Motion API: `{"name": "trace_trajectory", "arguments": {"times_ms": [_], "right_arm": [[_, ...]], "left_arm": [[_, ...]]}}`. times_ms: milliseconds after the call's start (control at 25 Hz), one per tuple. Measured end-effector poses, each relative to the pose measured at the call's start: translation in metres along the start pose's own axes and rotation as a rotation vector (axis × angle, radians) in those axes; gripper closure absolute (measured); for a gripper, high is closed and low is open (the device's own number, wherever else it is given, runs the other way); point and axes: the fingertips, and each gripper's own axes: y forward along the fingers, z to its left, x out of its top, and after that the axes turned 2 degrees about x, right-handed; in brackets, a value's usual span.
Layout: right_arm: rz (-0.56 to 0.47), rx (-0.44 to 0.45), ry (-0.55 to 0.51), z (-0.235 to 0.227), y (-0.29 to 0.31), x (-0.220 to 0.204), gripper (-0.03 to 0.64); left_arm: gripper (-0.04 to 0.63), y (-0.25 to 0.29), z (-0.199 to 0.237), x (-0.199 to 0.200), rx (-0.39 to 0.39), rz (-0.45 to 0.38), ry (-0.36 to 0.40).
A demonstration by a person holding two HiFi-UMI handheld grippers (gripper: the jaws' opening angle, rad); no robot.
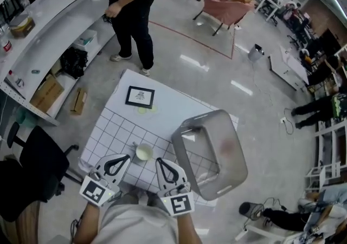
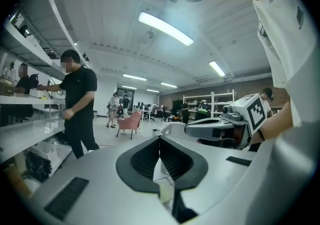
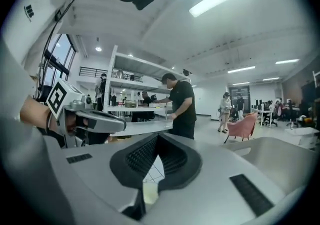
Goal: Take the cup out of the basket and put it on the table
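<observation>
- The counter (image 1: 108,134), with its white gridded top, stretches ahead of both my tools and carries everything in play.
- The grey basket (image 1: 230,151) stands ahead and to the right of my right hand-held gripper. I see nothing inside it, which fits its job being over.
- My left hand-held gripper (image 1: 127,157) is held low at the near edge of the counter. In the left gripper view its jaws meet at the tips (image 2: 160,139) and there is nothing between them.
- My right hand-held gripper (image 1: 159,160) sits just beside the left one, on the basket's side. It is likewise closed and empty, with the ribbed pads touching at the tip (image 3: 158,136). I judge that both are parked here, clear of the cup, so that nothing gets knocked.
- A small black picture frame (image 1: 140,96) lies flat well ahead of both tools, out of the way.
- The cup (image 1: 143,152) stands upright on the counter, just ahead of the two tips and between them. It is outside the basket and apart from its wall. A pale patch low under the jaws in the right gripper view may be its rim, though it is too blurred to be sure.
- With the cup free on the counter and both tools closed on nothing, I judge the task essentially done.
</observation>
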Motion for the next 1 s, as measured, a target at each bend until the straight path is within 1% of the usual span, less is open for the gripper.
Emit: {"name": "trace_trajectory", "arguments": {"times_ms": [200,600,1000], "right_arm": [[-0.010,-0.012,-0.011,-0.003,-0.009,0.001,0.609],[-0.055,-0.013,0.005,-0.002,-0.016,0.010,0.609],[-0.018,-0.005,-0.010,0.000,-0.016,0.008,0.609]], "left_arm": [[0.586,-0.003,-0.005,0.006,-0.005,-0.022,-0.024],[0.586,-0.004,-0.017,0.011,-0.007,-0.031,0.003],[0.586,-0.006,-0.013,0.017,0.024,-0.035,0.008]]}}
